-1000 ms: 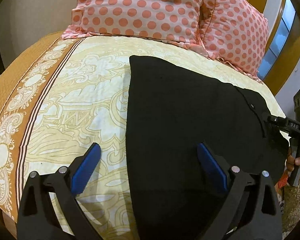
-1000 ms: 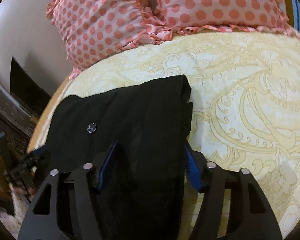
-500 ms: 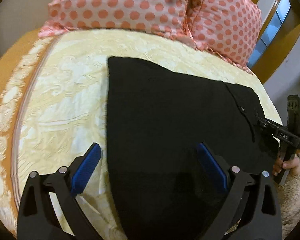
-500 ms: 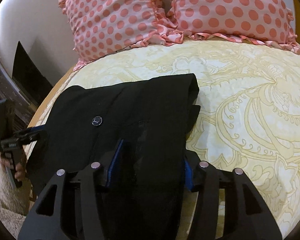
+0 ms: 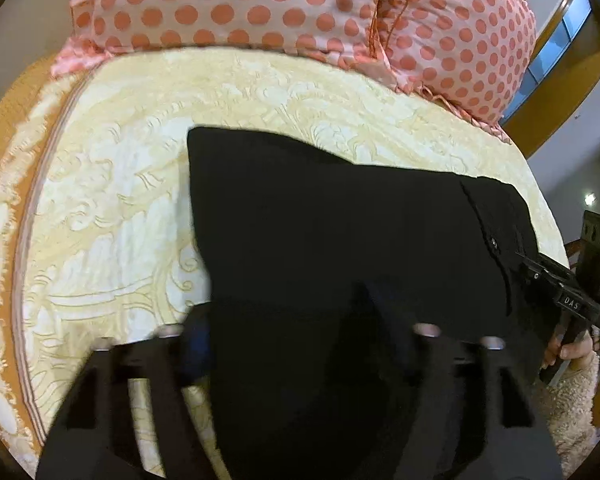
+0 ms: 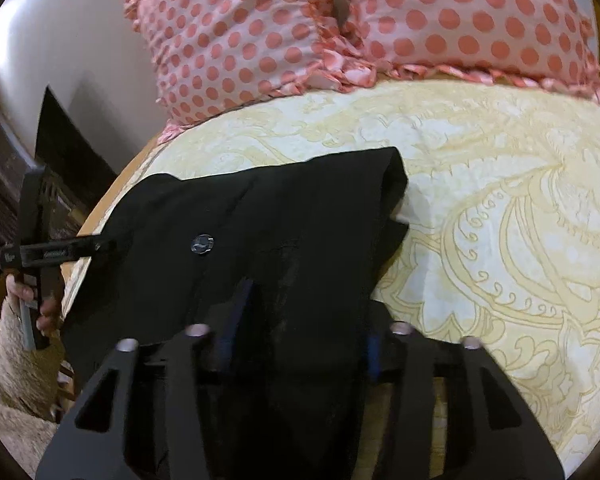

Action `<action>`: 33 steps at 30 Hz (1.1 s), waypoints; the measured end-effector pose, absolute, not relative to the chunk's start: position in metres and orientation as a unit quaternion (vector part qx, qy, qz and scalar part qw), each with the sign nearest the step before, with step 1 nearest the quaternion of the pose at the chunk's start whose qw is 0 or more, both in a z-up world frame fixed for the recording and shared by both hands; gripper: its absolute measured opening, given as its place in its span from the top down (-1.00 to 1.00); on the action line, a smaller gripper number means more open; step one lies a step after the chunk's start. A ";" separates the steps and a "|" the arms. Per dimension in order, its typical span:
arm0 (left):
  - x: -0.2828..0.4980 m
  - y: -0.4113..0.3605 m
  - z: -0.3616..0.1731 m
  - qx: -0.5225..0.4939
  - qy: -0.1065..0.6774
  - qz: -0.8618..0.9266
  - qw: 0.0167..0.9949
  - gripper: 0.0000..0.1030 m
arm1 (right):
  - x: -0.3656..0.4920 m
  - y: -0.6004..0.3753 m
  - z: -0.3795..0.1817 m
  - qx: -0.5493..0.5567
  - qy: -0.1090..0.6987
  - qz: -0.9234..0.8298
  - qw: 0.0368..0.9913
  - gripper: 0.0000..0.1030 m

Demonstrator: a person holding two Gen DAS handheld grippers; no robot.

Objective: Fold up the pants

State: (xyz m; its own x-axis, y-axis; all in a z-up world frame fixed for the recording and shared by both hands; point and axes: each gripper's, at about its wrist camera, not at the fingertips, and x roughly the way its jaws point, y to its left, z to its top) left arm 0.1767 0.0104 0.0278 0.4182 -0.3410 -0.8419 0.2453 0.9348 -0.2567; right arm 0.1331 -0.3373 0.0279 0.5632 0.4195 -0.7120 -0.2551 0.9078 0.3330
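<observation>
Black pants [image 5: 340,240] lie flat on a yellow patterned bedspread [image 5: 108,200]; a metal button [image 6: 202,244] marks the waist end in the right wrist view. My left gripper [image 5: 296,340] straddles the near edge of the pants [image 6: 284,220] with its jaws partly closed over the cloth, blurred. My right gripper [image 6: 300,320] straddles the near edge at the waist end, its blue pads [image 6: 238,312] either side of a fold of cloth. Each gripper shows in the other's view, the right one [image 5: 560,292] at the right edge, the left one [image 6: 60,252] at the left edge.
Two pink polka-dot pillows [image 5: 260,8] [image 6: 460,20] lie at the head of the bed. An orange border [image 5: 4,160] runs along the bed's left side. A wooden frame and window [image 5: 552,60] stand at the far right. A beige fluffy rug [image 6: 12,360] lies beside the bed.
Both grippers have moved forward and lower over the pants' near edge. The left jaws have narrowed from wide open; the right jaws have narrowed slightly around the cloth.
</observation>
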 end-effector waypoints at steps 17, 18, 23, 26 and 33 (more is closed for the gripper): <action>0.180 0.007 0.077 -0.027 0.450 -0.168 0.877 0.91 | 0.151 -0.330 0.075 0.105 0.382 0.211 0.893 0.62; 0.183 0.006 0.082 -0.025 0.447 -0.167 0.879 0.91 | 0.155 -0.329 0.079 0.105 0.379 0.213 0.894 0.63; 0.221 -0.008 0.109 0.002 0.417 -0.152 0.896 0.91 | 0.195 -0.326 0.101 0.100 0.352 0.205 0.908 0.63; 0.260 -0.011 0.115 0.001 0.405 -0.137 0.904 0.91 | 0.226 -0.333 0.100 0.117 0.340 0.192 0.913 0.63; 0.341 -0.011 0.067 -0.014 0.449 -0.102 0.887 0.88 | 0.301 -0.338 0.053 0.119 0.394 0.125 0.903 0.62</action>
State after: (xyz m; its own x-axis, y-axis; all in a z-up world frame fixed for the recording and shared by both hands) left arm 0.3408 -0.0105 0.0667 0.5755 -0.1929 -0.7947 0.1677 0.9790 -0.1162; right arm 0.3008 -0.3385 0.0527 0.6584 0.3202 -0.6812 -0.1322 0.9401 0.3142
